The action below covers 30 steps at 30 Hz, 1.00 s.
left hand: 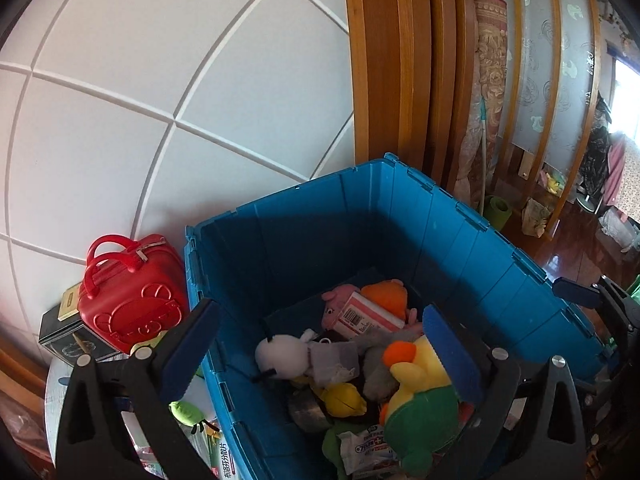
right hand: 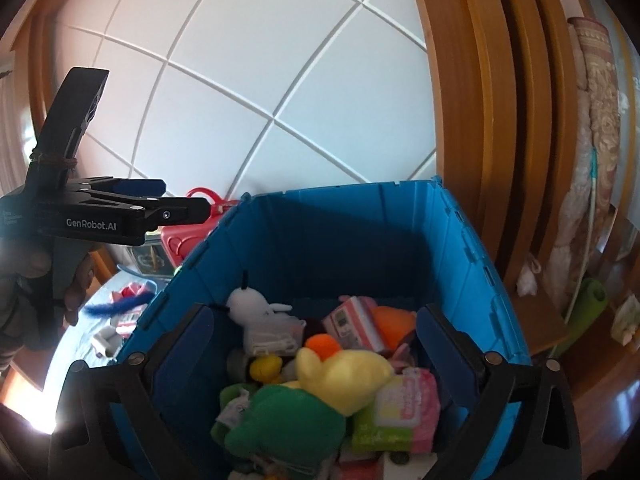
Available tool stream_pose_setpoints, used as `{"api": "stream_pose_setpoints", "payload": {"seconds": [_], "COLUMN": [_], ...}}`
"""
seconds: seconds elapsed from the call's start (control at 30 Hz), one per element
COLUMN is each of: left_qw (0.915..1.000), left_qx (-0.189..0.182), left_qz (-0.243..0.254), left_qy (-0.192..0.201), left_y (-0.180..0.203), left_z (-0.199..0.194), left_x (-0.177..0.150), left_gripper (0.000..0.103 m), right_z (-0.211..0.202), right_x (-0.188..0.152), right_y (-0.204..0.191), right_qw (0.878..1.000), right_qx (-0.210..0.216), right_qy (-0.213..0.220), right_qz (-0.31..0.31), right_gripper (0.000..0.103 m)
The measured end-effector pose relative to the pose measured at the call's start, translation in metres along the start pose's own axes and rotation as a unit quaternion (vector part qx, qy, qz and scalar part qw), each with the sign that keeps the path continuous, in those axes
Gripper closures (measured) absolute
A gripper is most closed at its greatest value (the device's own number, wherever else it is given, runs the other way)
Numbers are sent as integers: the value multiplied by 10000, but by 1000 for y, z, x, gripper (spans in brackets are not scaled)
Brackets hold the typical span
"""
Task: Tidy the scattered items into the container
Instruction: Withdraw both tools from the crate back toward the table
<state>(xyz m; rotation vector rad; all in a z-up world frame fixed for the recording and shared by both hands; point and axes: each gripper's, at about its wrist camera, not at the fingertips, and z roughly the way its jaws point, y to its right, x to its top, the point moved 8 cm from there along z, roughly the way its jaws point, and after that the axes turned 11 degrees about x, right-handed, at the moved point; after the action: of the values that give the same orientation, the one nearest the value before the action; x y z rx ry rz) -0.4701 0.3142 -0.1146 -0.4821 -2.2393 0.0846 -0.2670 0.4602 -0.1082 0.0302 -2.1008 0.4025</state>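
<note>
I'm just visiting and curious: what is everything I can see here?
Plastic storage bin: one, blue, open, beside the white panelled wall.
Soft duck toy: one, yellow and green with orange beak, on top of the pile in the bin.
Soft white toy: one, in the bin.
Pink carton: one, in the bin.
Hard toy case: one, red, two handles, outside the bin by the wall.
Left gripper: black, blue pads, open, empty.
Right gripper: black, blue pads, open, empty, over the bin.
</note>
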Motion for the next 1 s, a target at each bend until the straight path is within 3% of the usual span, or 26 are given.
{"api": "stream_pose_setpoints", "payload": {"seconds": [0.4,0.77,1.0], "left_qw": [9970,9877,9771], "left_qx": [328,596,933], "left_qz": [-694,-1358,-1720], "left_qy": [-102,-503,-831], "left_y": [-72,-154,-230], "left_z": [-30,-51,-58], "left_x": [-55,-155,-222], "left_gripper": [0,0,0], "right_z": [-4,15,46], "right_x": [8,-3,-16], "right_y": [-54,-148,-214], "right_qw": [9987,9926,9873], "right_qx": [256,615,861], "right_qy": [-12,-288,-511], "right_qz": [-448,-1009,-1237], "right_gripper": [0,0,0]}}
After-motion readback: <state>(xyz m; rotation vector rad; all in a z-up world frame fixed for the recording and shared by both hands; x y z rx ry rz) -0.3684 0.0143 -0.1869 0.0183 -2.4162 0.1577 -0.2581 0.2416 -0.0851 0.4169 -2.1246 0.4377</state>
